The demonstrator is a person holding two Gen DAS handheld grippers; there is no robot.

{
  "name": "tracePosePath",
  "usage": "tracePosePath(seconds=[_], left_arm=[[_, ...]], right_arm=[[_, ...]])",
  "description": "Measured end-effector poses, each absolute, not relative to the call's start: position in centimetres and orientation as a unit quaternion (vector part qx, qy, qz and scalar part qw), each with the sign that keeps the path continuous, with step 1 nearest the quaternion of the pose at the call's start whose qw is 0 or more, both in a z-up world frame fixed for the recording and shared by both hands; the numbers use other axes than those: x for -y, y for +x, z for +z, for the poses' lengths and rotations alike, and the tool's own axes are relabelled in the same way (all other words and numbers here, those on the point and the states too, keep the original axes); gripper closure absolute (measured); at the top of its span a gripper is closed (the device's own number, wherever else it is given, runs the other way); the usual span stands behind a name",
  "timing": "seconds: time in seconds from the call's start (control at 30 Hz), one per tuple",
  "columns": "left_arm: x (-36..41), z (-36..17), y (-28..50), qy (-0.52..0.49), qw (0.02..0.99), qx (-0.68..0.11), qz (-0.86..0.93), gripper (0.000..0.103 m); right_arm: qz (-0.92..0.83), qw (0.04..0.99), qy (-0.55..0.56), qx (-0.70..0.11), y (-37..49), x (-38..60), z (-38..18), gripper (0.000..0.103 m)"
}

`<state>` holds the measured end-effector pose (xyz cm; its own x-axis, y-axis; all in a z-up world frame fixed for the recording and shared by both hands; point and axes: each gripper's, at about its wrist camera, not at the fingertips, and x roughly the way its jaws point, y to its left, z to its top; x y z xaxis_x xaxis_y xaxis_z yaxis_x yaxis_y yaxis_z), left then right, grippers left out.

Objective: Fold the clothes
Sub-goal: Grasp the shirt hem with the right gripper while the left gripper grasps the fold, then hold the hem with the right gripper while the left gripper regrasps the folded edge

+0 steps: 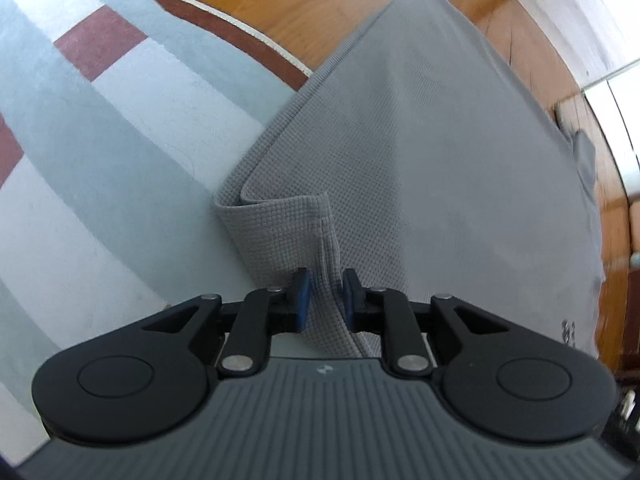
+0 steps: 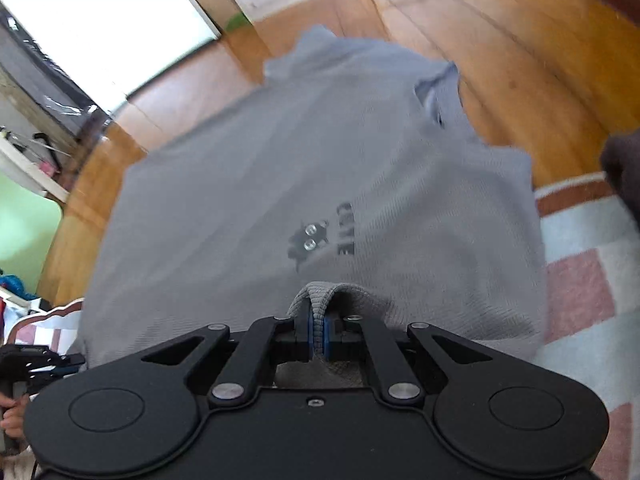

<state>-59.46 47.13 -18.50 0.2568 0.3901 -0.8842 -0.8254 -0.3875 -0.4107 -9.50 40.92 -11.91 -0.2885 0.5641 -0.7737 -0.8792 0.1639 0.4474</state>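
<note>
Two tools, left tool (image 1: 324,298) with blue pads slightly spread around a hem fold and right tool (image 2: 317,334) pinching a bunched edge, hold one soft, light, limp grey waffle-knit T-shirt (image 2: 304,168) filling mid-frame over the striped rug (image 1: 120,152); corners look the best grip.
</note>
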Motion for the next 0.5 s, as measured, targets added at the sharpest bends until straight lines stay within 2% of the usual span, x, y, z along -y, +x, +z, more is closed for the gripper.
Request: tracePosePath(seconds=[0.03,0.1,0.17,0.23,0.33,0.37,0.43,0.47,0.5], left_arm=[[-47.0,-18.5,-59.4,-0.6,0.523,-0.18,0.579,0.075],[-46.8,-18.6,-59.2,-0.611,0.524,-0.174,0.567,0.042],[-46.7,-18.6,-58.7,-0.611,0.53,-0.177,0.56,0.036],[-46.9,-18.5,-58.2,-0.603,0.535,-0.189,0.561,0.035],[-47.3,-18.6,-58.0,-0.596,0.539,-0.193,0.563,0.03],[-47.5,-18.6,-57.8,-0.587,0.542,-0.2,0.567,0.034],[-47.5,-18.2,-56.8,-0.553,0.555,-0.231,0.577,0.06],[-47.5,-17.7,-56.0,-0.525,0.565,-0.257,0.583,0.095],[-47.6,-17.3,-55.2,-0.496,0.574,-0.282,0.587,0.099]], right_arm=[[0.621,0.573,-0.157,-0.511,-9.5,-41.2,-12.4,0.092],[0.615,0.57,-0.147,-0.524,-9.4,-41.5,-12.5,0.091],[0.615,0.562,-0.143,-0.534,-9.4,-41.3,-12.5,0.083],[0.614,0.556,-0.138,-0.543,-9.3,-41.3,-12.6,0.068],[0.601,0.549,-0.142,-0.563,-8.6,-40.4,-13.0,0.056],[0.594,0.546,-0.146,-0.572,-8.4,-40.1,-13.3,0.056],[0.571,0.539,-0.167,-0.596,-8.2,-39.8,-14.3,0.056],[0.568,0.536,-0.175,-0.6,-8.3,-39.6,-14.7,0.06],[0.572,0.533,-0.181,-0.596,-8.6,-39.5,-14.6,0.093]])
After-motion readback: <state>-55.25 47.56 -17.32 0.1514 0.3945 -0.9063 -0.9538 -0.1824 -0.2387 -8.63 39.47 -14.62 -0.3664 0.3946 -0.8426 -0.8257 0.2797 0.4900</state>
